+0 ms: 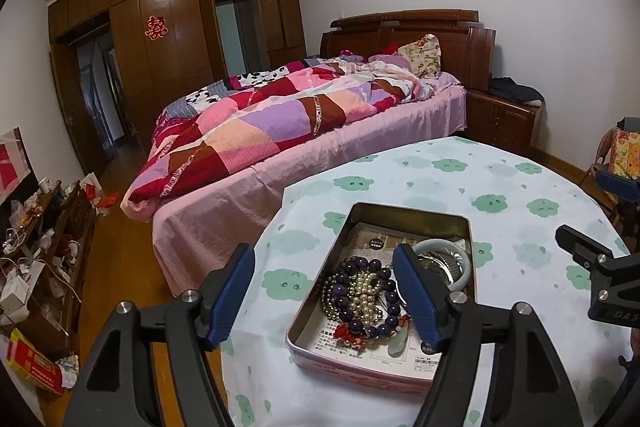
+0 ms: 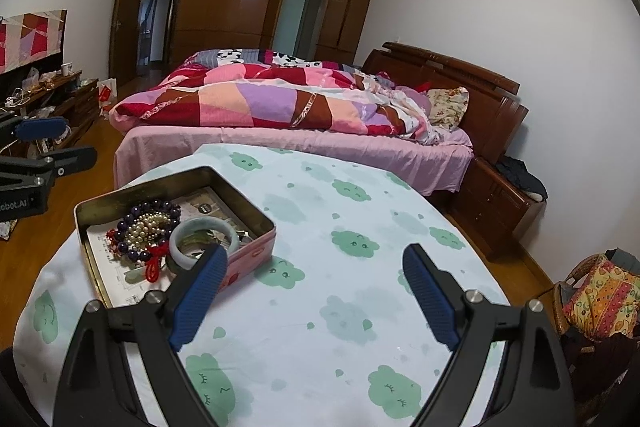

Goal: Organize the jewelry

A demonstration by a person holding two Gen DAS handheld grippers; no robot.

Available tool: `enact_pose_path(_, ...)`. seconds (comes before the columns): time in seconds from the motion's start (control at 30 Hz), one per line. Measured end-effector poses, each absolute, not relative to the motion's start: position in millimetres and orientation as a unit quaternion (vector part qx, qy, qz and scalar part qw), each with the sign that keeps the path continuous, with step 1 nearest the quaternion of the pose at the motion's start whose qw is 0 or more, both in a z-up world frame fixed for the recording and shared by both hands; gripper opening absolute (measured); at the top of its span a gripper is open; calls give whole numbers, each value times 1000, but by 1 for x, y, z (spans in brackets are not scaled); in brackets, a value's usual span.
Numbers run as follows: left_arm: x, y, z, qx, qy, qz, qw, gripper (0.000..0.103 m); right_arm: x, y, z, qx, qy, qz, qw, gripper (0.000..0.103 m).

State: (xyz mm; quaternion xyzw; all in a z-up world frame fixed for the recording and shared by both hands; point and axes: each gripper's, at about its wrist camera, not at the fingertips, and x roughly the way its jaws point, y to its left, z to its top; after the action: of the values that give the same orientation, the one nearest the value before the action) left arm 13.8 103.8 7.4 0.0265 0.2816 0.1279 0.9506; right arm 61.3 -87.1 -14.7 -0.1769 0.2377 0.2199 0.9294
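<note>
Beads [image 2: 148, 227] and bangle [image 2: 204, 239] lie in tin [image 2: 256, 247] on table [image 2: 360, 307], bed [image 2: 304, 147] behind.

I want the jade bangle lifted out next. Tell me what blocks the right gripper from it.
Nothing visible does. The right gripper is open above the tablecloth beside the tin; the jade bangle lies uncovered on top inside, near that wall. Only the low tin wall sits between them, and the bead tangle lies alongside the bangle.
</note>
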Motion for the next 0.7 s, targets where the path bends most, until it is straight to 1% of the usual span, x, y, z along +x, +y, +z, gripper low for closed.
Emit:
enact_pose_path(0.33,18,105,6,25,285,129,950,74,64,-92,-13,-169,238,214,932,91)
enact_pose_path(0.4,19,106,5,24,286,134,948,81,63,-93,-13,-169,238,215,932,91)
enact_pose_path(0.7,19,106,3,40,278,156,947,87,64,-93,-15,-170,240,215,931,91)
